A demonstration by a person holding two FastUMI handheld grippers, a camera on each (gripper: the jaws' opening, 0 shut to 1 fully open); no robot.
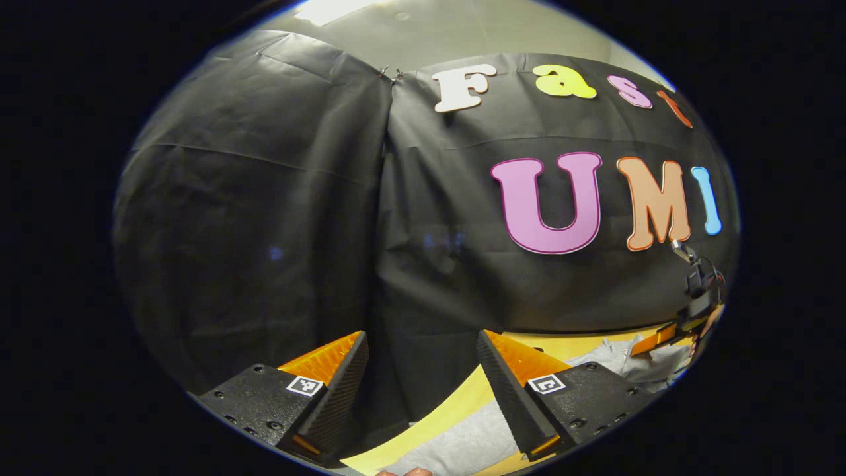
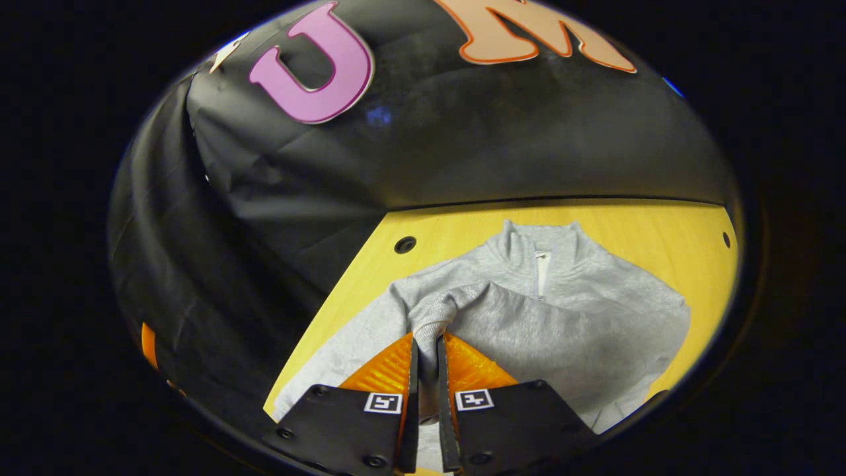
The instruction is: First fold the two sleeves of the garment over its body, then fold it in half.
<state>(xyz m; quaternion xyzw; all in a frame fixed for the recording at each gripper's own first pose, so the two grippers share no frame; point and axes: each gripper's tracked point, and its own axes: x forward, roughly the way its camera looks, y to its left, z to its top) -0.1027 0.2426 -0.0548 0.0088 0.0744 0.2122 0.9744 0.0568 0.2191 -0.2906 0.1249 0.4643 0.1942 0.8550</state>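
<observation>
1 grey garment [image 2: 562,324] on 1 yellow table [image 2: 661,231], lower centre of right gripper view. Right gripper [image 2: 426,347] pinched tight on sleeve cuff [image 2: 429,324], w/ cuff lying over garment body. Left gripper [image 1: 423,360] fingers wide apart, empty, garment below it at frame bottom.

The left gripper view rides low at the wooden table's [image 1: 456,410] edge, facing mostly level at the booth wall, while the right gripper view tilts down from close above the grey sweatshirt [image 2: 562,317] on that table, and both share the tabletop, the sweatshirt and the wall.
</observation>
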